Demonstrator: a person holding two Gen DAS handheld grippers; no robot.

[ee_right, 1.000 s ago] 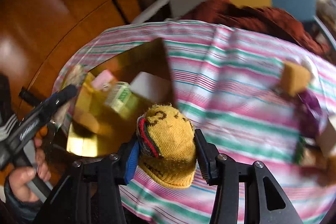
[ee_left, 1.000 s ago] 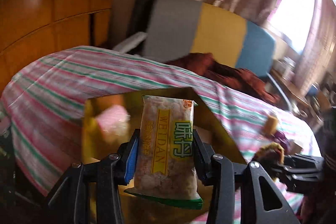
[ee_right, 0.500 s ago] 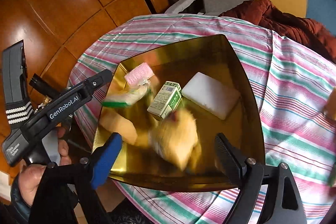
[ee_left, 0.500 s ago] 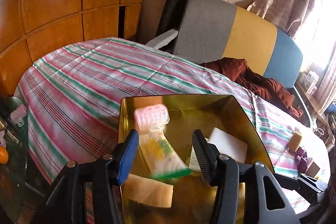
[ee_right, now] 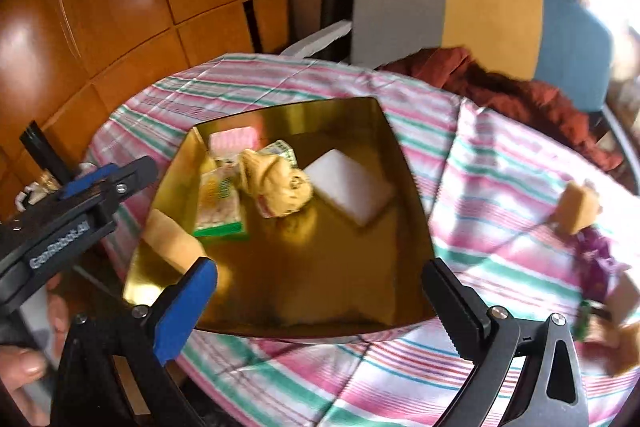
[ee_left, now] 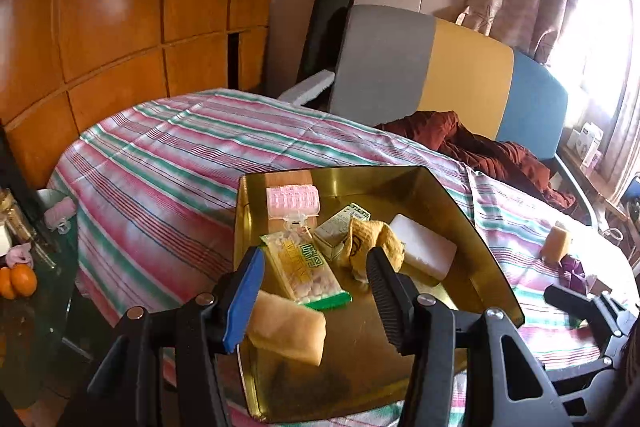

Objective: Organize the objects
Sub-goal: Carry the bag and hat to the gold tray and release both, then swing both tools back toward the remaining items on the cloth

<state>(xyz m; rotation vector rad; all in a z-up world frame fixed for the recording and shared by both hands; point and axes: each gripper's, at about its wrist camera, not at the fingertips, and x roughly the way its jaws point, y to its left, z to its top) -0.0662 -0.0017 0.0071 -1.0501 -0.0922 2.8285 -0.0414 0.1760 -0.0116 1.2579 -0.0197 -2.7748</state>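
Both grippers have let go of their loads since one second ago: the snack packet (ee_left: 304, 269) that the left gripper (ee_left: 312, 281) was holding now lies in the gold tray (ee_left: 472, 239), and the yellow knitted hat (ee_right: 276, 183) that was between the fingers of the right gripper (ee_right: 320, 303) lies there too. Each gripper now has its fingers wide apart and holds nothing.

From left to right in the left wrist view: two oranges (ee_left: 18, 281) sit on a glass side table (ee_left: 44, 267) at the left edge. The striped cloth (ee_left: 168, 155) covers the table, and the tray rests on it. Inside the tray, a tan sponge (ee_left: 288, 327) lies near the front left corner, the snack packet is just behind it, and a pink hair roller (ee_left: 293, 202) lies further back. A small green and white box (ee_left: 340, 229) is beside the roller, the hat (ee_left: 370, 243) touches this box, and a white sponge (ee_left: 424, 247) lies to the right of the hat.

Outside the tray, on the right part of the cloth, a second tan sponge (ee_left: 556, 247) stands near a purple object (ee_left: 574, 273). Behind the table, a dark red blanket (ee_left: 480, 151) lies on a grey, yellow and blue sofa (ee_left: 468, 83).
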